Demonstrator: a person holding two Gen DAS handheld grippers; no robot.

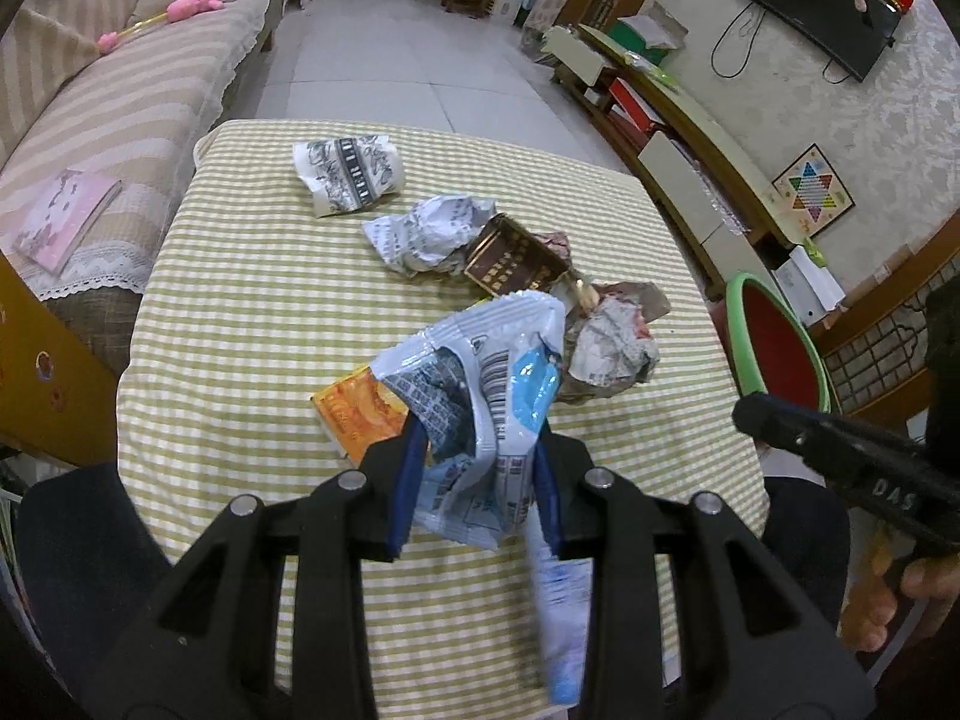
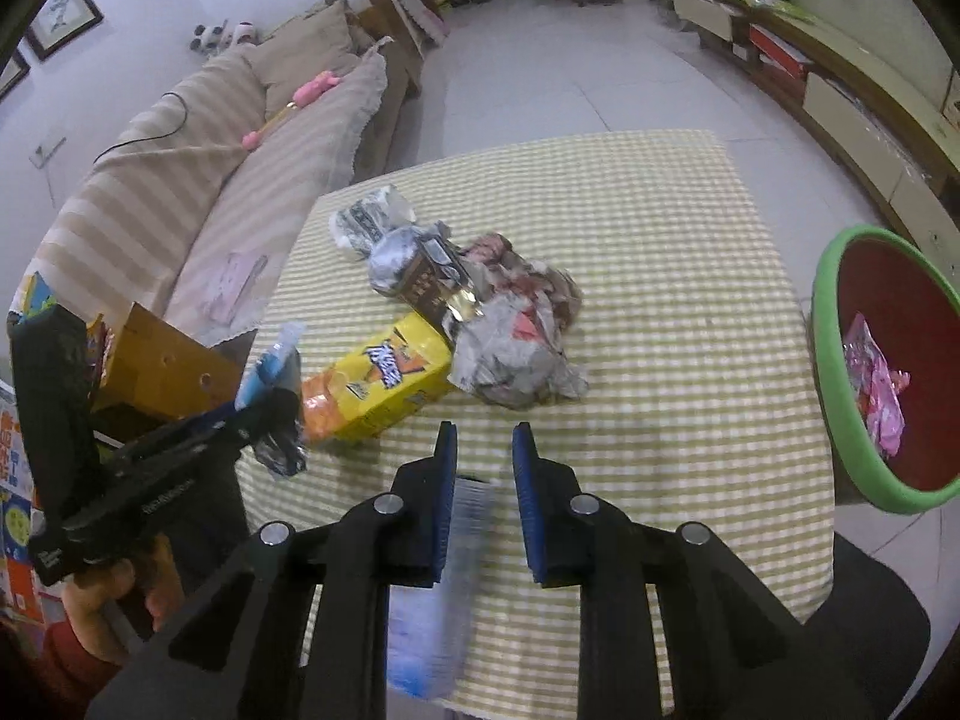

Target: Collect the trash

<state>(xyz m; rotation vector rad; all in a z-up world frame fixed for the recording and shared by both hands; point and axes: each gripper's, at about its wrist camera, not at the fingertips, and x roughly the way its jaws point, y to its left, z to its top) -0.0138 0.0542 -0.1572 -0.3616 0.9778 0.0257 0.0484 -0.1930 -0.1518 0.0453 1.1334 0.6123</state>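
A crumpled blue-and-white snack wrapper (image 1: 480,414) is pinched between the blue pads of the left gripper (image 1: 477,468), lifted above the checked tablecloth (image 1: 240,330). Behind it lie a yellow-orange snack box (image 2: 384,378), balls of crumpled paper (image 2: 516,360) and a brown carton (image 1: 516,261). The right gripper (image 2: 483,462) hangs over the table with its jaws apart, gripping nothing. A green-rimmed red bin (image 2: 840,420) stands beside the table's right edge, with a pink wrapper (image 2: 879,393) inside.

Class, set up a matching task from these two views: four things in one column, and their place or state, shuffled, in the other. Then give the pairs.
1. blue-white wrapper
2. yellow snack bag
3. pink wrapper
4. right gripper

A. open, holding nothing
B. inside the green-rimmed bin
C. lying on the checked tablecloth
D. clamped in the left gripper

Pairs: 1-D, 2-C, 3-B, 4-A
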